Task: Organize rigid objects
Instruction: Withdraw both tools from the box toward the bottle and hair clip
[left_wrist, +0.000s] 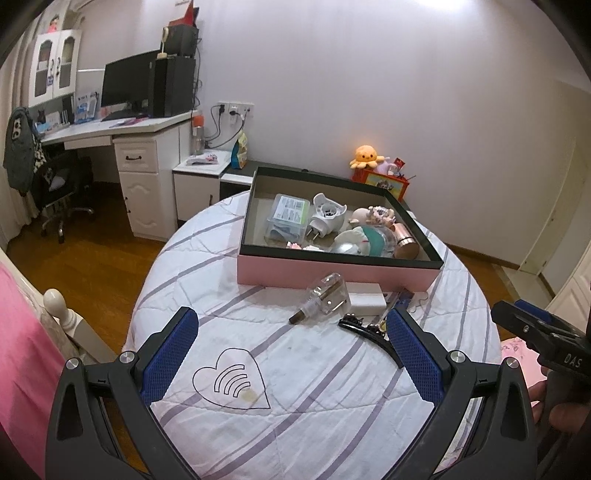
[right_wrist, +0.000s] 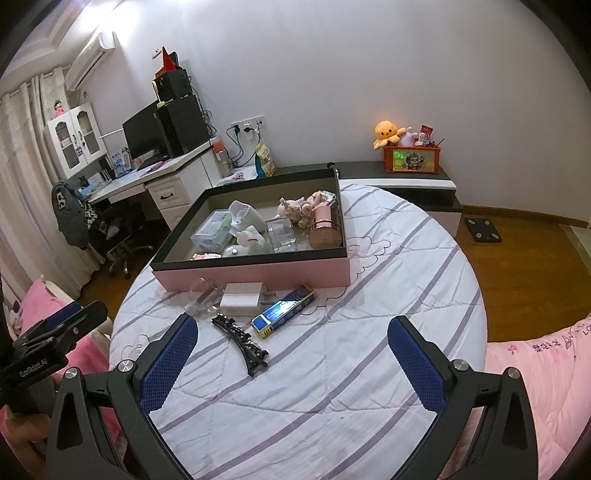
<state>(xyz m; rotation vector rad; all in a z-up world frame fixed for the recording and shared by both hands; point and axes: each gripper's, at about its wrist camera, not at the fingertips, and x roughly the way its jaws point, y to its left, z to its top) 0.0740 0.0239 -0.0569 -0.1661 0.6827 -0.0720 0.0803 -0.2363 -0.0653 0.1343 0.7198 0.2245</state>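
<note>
While both claws hang wide open and hold nothing, four small things wait on the white quilt with purple stripes (right_wrist: 369, 295), just in front of the pink cardboard box with the dark rim (right_wrist: 258, 275). The left gripper (left_wrist: 291, 354) and the right gripper (right_wrist: 291, 354) sit back from them, over the near part of the quilt.

Close to the box's front wall lie a clear glass bottle with a brown stick inside (left_wrist: 325, 301), a white square plug charger (right_wrist: 242, 299) and a blue and yellow flat gadget (right_wrist: 282, 314). A black curved hair clip with little stones (right_wrist: 240, 341) lies nearest the claws.

The box already has toys, a clear tub and a pink cup in it, so these four look like the ones left to do.

A good pick is the hair clip, since it is closest. It is thin and bent, so the right claw should come down over its middle and squeeze across the narrow way. The quilt is soft, so go low enough to catch the clip, not the cloth. Then lift it over the dark rim and set it in a bare spot near the box's front edge.
</note>
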